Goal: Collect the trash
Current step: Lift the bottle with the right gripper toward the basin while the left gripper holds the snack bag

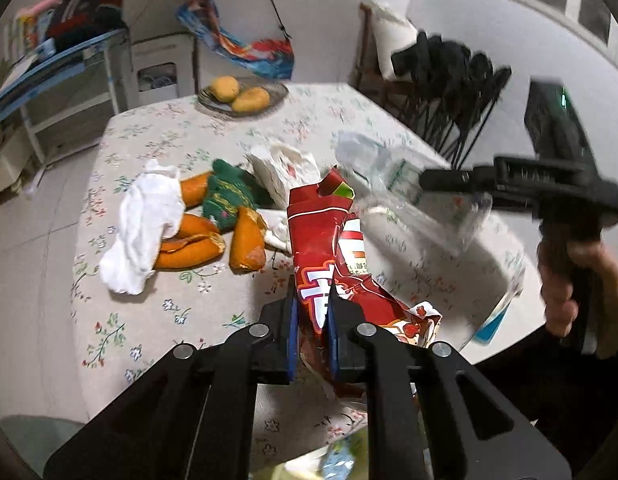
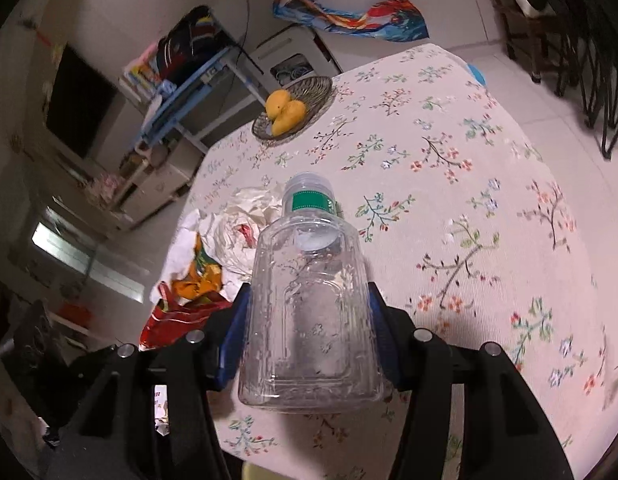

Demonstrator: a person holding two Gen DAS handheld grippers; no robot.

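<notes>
My left gripper (image 1: 312, 304) is shut on a crumpled red snack wrapper (image 1: 321, 240), which is lifted above the floral tablecloth (image 1: 181, 304). My right gripper (image 2: 309, 300) is shut on a clear plastic bottle (image 2: 309, 312) with a green label, its neck pointing away from me. In the left wrist view the bottle (image 1: 381, 168) is blurred at the right, with a hand (image 1: 565, 280) on the handle. On the cloth lie a white tissue (image 1: 145, 220), orange peels (image 1: 205, 240), a green wrapper (image 1: 225, 196) and a white plastic bag (image 1: 285, 168).
A plate with two mangoes (image 1: 241, 98) stands at the table's far edge. Black chairs (image 1: 461, 92) stand beyond the right side and a blue shelf (image 1: 57, 64) holds clutter at the back left. The right half of the tablecloth (image 2: 489, 200) is bare.
</notes>
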